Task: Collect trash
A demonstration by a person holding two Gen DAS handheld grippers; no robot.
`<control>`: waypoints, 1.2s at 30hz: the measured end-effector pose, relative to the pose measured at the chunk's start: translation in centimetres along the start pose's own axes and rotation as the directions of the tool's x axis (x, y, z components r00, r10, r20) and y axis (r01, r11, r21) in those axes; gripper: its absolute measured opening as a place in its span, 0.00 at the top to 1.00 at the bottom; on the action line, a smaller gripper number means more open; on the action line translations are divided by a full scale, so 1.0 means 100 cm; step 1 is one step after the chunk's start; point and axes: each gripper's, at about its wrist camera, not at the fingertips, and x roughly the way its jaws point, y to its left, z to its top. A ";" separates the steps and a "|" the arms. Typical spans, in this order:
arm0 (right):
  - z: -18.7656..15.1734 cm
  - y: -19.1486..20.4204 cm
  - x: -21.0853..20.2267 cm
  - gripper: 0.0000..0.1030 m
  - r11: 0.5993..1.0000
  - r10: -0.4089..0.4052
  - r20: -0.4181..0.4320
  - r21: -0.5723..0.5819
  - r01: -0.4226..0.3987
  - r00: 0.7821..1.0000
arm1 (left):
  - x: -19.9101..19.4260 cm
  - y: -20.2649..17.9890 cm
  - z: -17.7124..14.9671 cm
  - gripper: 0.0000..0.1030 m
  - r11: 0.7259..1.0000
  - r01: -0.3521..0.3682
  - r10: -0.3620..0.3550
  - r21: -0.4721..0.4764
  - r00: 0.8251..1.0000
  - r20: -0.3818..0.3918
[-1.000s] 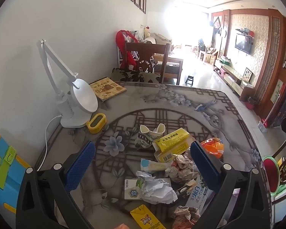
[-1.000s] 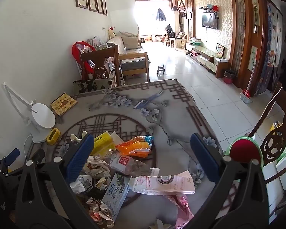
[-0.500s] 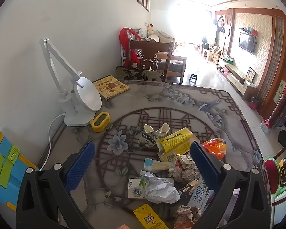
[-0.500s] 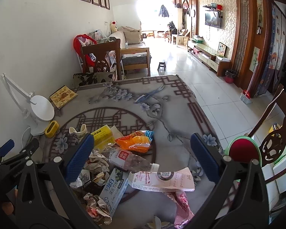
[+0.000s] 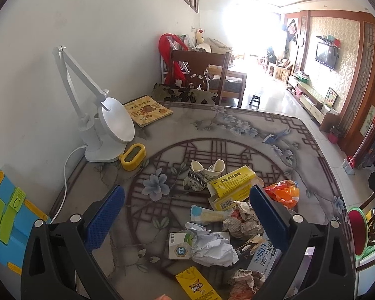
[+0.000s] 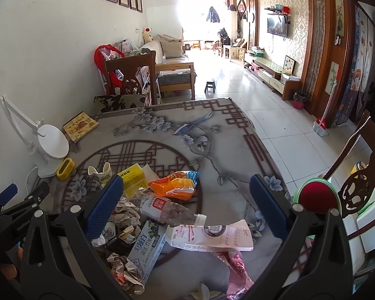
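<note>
Trash lies heaped on the worktop (image 5: 237, 130) under both wide-open, empty grippers, left gripper (image 5: 187, 218) and right gripper (image 6: 186, 208); best lower onto one loose piece, the crumpled paper (image 5: 213, 248), avoiding neighbours.

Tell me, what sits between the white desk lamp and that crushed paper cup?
A small yellow gadget beside the lamp, then bare patterned tablecloth up to the cup; the left wrist view shows it.
</note>
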 end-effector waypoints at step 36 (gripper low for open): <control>-0.003 -0.001 0.005 0.03 1.000 -0.004 -0.013 0.003 0.004 1.000 | 0.010 0.003 -0.005 0.07 1.000 -0.010 0.010 -0.006 1.000 -0.013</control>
